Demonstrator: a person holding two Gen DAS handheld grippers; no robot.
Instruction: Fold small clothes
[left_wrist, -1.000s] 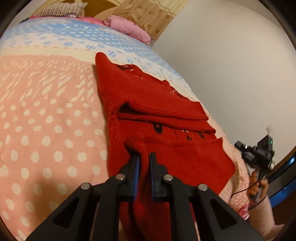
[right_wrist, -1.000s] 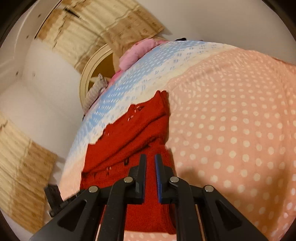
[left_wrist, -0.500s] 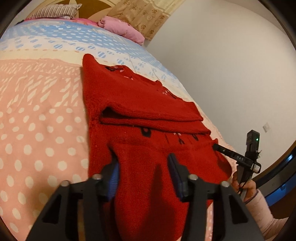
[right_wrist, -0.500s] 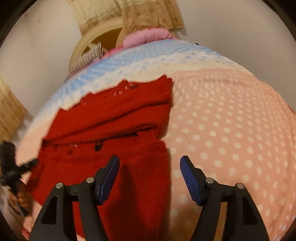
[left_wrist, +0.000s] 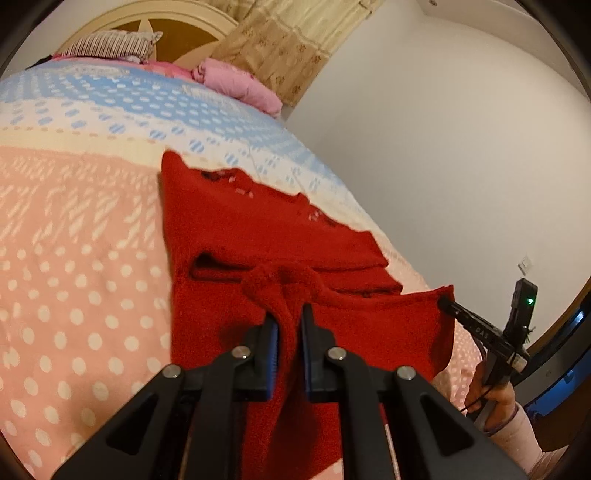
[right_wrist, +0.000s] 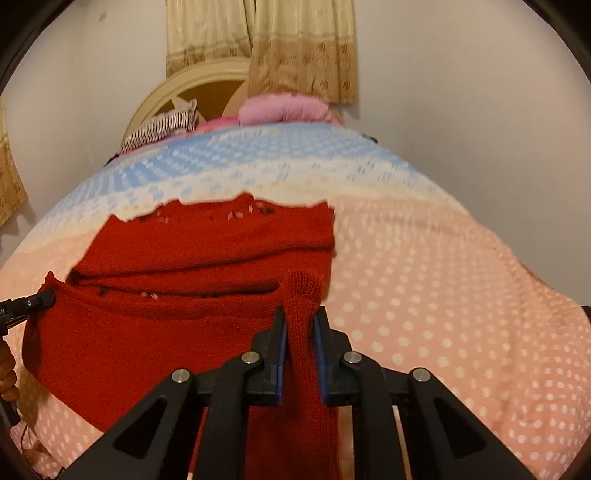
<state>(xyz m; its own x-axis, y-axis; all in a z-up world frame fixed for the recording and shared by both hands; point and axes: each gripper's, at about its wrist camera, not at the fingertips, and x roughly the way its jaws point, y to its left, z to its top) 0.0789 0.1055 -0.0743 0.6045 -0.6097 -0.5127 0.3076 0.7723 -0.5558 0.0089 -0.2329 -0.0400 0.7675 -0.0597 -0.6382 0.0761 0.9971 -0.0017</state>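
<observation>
A small red knitted sweater lies on the bed, its sleeves folded across the body. It also shows in the right wrist view. My left gripper is shut on a bunched fold of the sweater's near hem and holds it lifted. My right gripper is shut on the hem's other corner, raised off the bed. In the left wrist view the right gripper pinches the hem at the right. In the right wrist view the left gripper is at the hem's left end.
The bed has a pink dotted blanket with a blue and white band farther up. A pink pillow and a striped one lie at the headboard. A white wall runs along the bed's side.
Both grippers were shut, opened wide half a second ago, then shut on the sweater's near hem. The hem now stands lifted off the bed.
</observation>
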